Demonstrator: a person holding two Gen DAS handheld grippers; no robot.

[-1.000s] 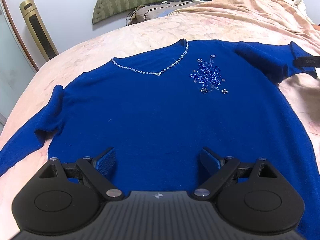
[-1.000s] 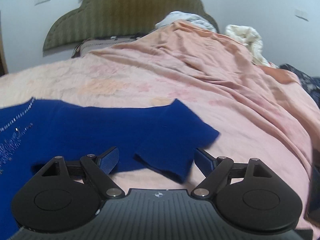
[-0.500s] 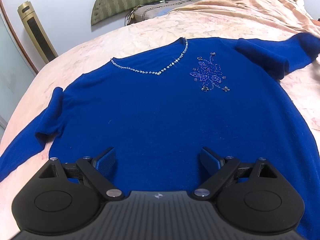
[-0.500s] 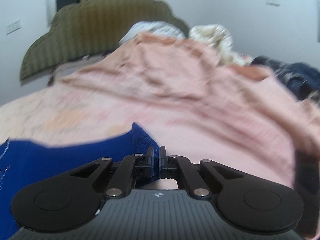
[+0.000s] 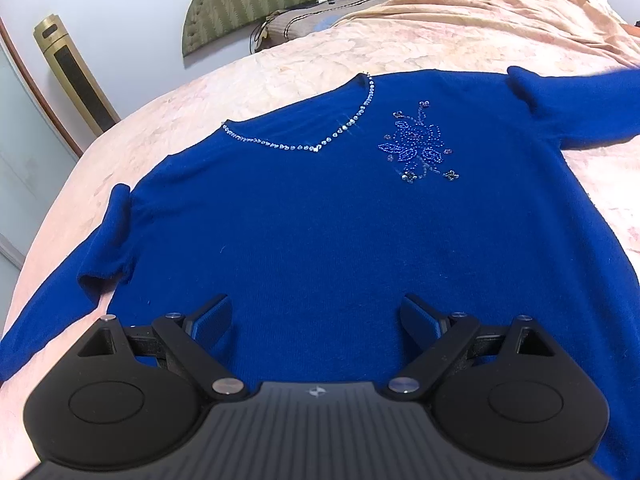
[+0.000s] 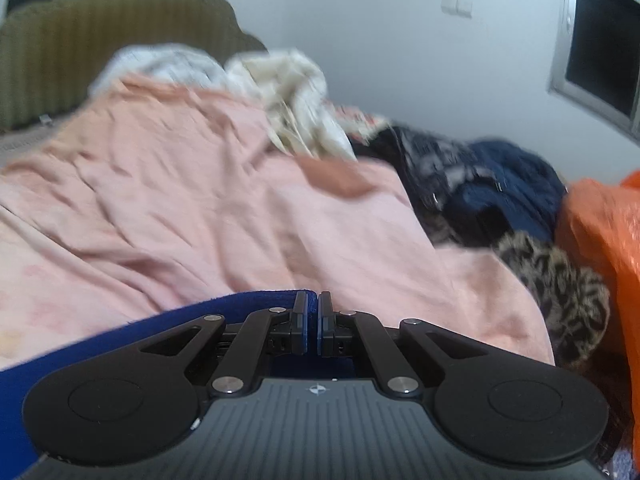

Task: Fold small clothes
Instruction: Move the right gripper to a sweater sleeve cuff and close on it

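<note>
A royal-blue sweater lies front up on the pink bedspread, with a beaded V neckline and a beaded flower on the chest. My left gripper hovers open over its lower part, nothing between the fingers. The sweater's right sleeve is drawn out taut toward the right edge. In the right wrist view my right gripper has its jaws almost together on that sleeve's cuff; they are opening slightly, with the blue knit still between the pads.
The left sleeve lies bunched at the bed's left edge. A rumpled pink blanket, white and cream bedding, dark clothes, a leopard-print item and an orange bag crowd the right. A headboard stands behind.
My right gripper closed on the right sleeve's cuff and carried it out to the right, straightening the folded sleeve. Its view swung right toward the clothes pile. The left gripper stayed put.
</note>
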